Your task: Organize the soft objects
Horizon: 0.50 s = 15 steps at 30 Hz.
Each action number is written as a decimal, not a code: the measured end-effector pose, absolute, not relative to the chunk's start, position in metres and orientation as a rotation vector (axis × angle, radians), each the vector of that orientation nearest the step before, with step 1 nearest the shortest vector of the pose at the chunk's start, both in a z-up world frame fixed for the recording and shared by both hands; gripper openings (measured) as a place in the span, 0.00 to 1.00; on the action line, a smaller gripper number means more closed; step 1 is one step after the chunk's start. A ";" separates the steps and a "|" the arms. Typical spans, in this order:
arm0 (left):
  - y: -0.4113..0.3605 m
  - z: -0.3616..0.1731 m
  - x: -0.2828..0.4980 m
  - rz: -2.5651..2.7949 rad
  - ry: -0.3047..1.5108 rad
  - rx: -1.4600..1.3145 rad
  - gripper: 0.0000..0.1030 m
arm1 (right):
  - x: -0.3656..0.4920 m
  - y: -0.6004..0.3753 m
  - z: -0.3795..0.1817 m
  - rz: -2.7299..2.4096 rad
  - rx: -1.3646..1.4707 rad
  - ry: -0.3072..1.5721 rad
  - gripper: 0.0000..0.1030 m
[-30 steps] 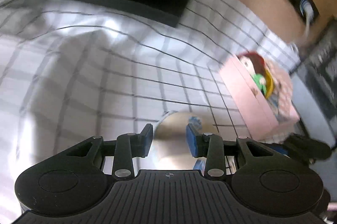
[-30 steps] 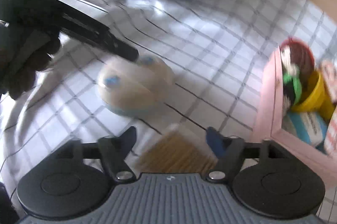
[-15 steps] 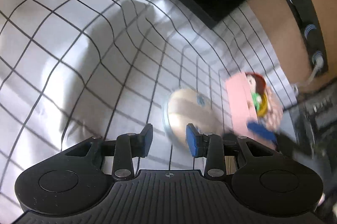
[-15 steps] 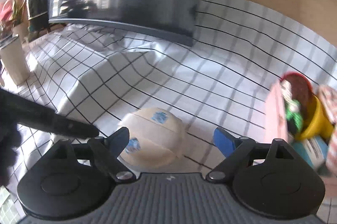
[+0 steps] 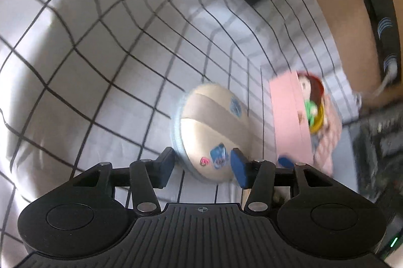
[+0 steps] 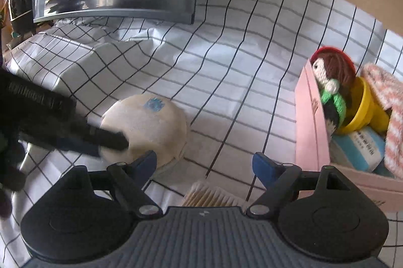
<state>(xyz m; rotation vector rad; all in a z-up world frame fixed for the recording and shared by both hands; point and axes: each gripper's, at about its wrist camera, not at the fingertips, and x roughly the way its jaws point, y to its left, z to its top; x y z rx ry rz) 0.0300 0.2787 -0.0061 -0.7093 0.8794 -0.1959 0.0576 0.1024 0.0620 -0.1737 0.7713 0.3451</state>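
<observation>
The round cream powder puff (image 5: 214,131) is lying on the checked cloth (image 5: 100,66) covering the tabletop, its strap side facing up. In the left wrist view its beige strap (image 5: 216,114) is running diagonally from upper left to lower right, so the puff's long line is slanting toward the pink box (image 5: 289,121). Blue printed marks and a small pink one are showing on it, too blurred to read. The left gripper (image 5: 201,164) is straddling the puff's near edge, jaws opening and not pressing it. The right gripper (image 6: 204,163) is hovering over bare cloth just right of the puff, jaws spread wide yet closing slightly, with nothing between them. A blue-and-white packet (image 6: 360,147) in the box is bearing print too small to read. Compared with a second ago, the left jaws are standing wider apart.
</observation>
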 end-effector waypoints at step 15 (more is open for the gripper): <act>0.264 -0.003 0.072 -0.286 0.884 -0.620 0.50 | 0.033 0.079 0.100 0.327 -0.230 0.713 0.43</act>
